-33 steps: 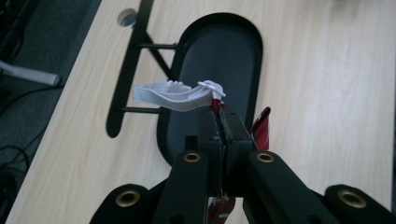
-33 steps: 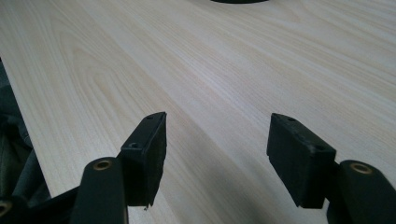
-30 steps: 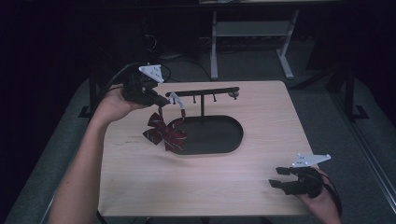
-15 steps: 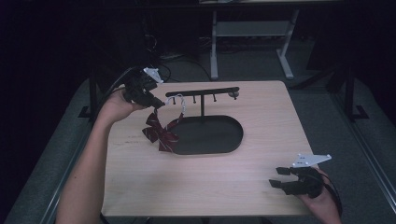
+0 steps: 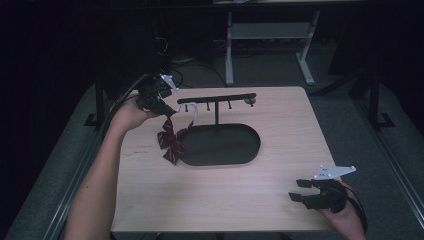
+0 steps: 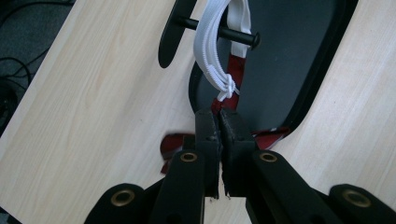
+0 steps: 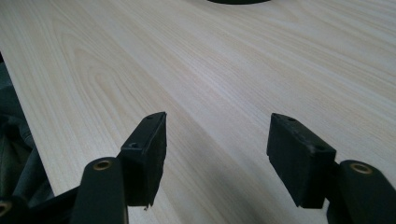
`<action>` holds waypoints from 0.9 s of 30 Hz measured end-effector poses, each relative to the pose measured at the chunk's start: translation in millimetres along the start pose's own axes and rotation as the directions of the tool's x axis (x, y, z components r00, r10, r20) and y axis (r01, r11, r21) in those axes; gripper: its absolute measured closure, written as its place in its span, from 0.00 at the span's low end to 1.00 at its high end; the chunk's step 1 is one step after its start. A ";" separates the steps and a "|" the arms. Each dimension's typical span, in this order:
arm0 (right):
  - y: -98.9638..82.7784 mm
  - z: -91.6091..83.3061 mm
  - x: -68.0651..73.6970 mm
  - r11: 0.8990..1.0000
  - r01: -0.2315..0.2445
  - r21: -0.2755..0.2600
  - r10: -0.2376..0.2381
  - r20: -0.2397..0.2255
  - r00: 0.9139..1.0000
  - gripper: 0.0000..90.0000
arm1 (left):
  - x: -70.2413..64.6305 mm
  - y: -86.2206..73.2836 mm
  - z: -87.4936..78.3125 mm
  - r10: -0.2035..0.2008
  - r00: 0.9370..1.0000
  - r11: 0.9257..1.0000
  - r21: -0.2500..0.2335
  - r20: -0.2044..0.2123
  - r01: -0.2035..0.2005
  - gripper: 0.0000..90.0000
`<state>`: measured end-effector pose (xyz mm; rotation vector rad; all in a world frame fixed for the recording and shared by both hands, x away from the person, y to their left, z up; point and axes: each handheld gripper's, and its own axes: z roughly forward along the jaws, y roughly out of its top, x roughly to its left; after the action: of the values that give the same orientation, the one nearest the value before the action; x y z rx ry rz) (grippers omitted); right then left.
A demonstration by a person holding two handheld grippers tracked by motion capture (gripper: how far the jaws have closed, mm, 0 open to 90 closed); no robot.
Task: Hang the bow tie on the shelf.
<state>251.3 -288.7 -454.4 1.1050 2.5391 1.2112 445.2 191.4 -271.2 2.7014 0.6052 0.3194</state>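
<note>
A dark red bow tie (image 5: 171, 141) hangs over the table at the left end of a black hanger stand (image 5: 216, 98). Its white strap (image 5: 192, 112) is looped over the end peg (image 6: 236, 35) of the stand's bar. My left gripper (image 5: 170, 112) is shut on the red band just below the white strap (image 6: 212, 51); in the left gripper view the jaws (image 6: 219, 121) pinch it, with the bow (image 6: 173, 144) showing beneath them. My right gripper (image 5: 300, 190) rests open near the table's front right corner, with nothing between its fingers (image 7: 215, 140).
The stand rises from a black oval tray (image 5: 222, 145) in the middle of the light wooden table (image 5: 210, 195). A metal desk frame (image 5: 270, 30) stands behind the table in the dark. Cables trail off the table's left side.
The left gripper has shifted a little to the left and down with the bow tie still in it. The right gripper has not moved.
</note>
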 end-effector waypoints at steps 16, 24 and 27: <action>0.3 -0.5 2.6 1.000 0.000 0.000 0.000 0.001 1.000 0.41 | -5.1 -3.1 -1.8 0.011 1.000 1.000 0.007 -0.014 -0.011 0.88; -0.5 -0.5 3.8 1.000 0.001 0.005 -0.001 0.002 1.000 0.41 | -8.1 -12.2 2.7 0.012 1.000 1.000 0.006 0.012 -0.012 0.87; -0.3 -0.4 4.2 1.000 -0.001 0.006 0.001 0.003 1.000 0.41 | -10.3 -13.0 3.8 0.024 1.000 0.999 0.021 0.017 -0.024 0.86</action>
<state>247.9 -286.2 -453.6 1.1090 2.5420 1.2028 432.4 196.6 -281.1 2.7302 0.5749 0.2979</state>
